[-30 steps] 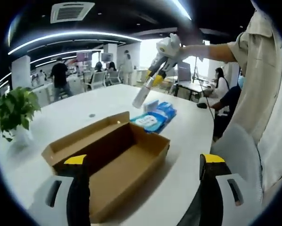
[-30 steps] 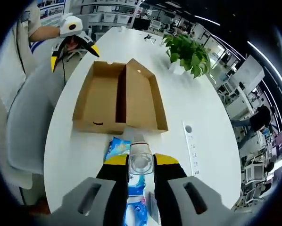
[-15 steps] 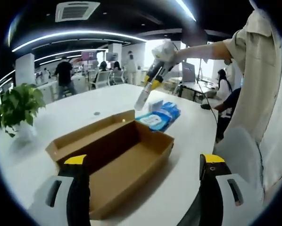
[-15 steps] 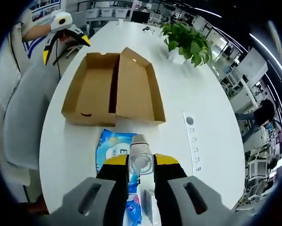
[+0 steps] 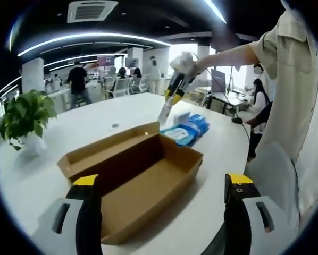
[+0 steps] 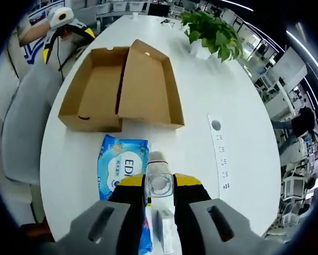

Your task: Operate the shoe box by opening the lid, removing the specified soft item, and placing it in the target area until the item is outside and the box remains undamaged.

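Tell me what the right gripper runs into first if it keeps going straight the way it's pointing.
Probably the white table. The right gripper, shut on a clear bottle, points down past the blue wipes pack, with the open shoe box beyond; depth is hard to judge.

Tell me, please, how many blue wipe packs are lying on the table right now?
1 for certain: the blue wipe pack lies flat on the white table beside the open cardboard box, under the right tongs. The tongs may hide more.
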`<state>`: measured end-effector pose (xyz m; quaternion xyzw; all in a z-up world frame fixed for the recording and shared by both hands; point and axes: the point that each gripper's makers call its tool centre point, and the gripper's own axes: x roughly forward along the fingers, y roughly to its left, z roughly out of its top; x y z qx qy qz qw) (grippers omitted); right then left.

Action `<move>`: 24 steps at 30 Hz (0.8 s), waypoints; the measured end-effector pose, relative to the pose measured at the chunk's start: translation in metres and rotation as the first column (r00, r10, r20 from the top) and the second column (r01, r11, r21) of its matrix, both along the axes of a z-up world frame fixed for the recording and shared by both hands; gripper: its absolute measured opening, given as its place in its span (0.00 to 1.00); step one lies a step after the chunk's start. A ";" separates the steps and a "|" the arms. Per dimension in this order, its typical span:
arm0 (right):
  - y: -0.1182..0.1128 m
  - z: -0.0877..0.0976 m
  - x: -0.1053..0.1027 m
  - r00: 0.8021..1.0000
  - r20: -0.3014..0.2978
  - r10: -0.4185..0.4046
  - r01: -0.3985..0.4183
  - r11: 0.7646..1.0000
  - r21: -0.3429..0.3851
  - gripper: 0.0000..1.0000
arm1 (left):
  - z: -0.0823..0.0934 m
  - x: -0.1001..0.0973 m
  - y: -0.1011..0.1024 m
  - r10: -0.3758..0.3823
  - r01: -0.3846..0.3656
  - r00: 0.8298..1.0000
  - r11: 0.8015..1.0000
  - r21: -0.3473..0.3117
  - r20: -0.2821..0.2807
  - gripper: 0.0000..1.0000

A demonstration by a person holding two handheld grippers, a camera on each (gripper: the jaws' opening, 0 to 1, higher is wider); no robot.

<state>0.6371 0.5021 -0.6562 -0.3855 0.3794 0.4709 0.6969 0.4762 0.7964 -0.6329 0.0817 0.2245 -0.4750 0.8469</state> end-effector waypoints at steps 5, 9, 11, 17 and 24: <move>-0.007 -0.011 0.004 1.000 -0.024 -0.003 0.002 0.999 -0.043 0.17 | 0.000 0.002 0.005 0.020 -0.020 1.000 1.000 0.000 0.001 0.99; -0.006 -0.018 0.007 0.999 -0.038 -0.007 0.005 0.998 -0.058 0.17 | -0.002 0.002 0.008 0.032 -0.032 0.999 0.999 0.003 -0.002 0.98; -0.008 -0.022 0.008 0.999 -0.039 -0.006 0.003 0.996 -0.087 0.17 | -0.004 0.002 0.010 0.036 -0.036 0.999 0.999 0.008 -0.005 0.98; -0.012 -0.034 0.008 0.999 -0.055 -0.002 -0.006 0.990 -0.139 0.17 | -0.007 0.001 0.013 0.043 -0.043 0.999 0.999 0.020 -0.011 0.97; -0.017 -0.044 0.010 0.998 -0.068 0.000 -0.013 0.982 -0.187 0.17 | -0.010 0.001 0.016 0.054 -0.053 0.998 0.998 0.028 -0.018 0.96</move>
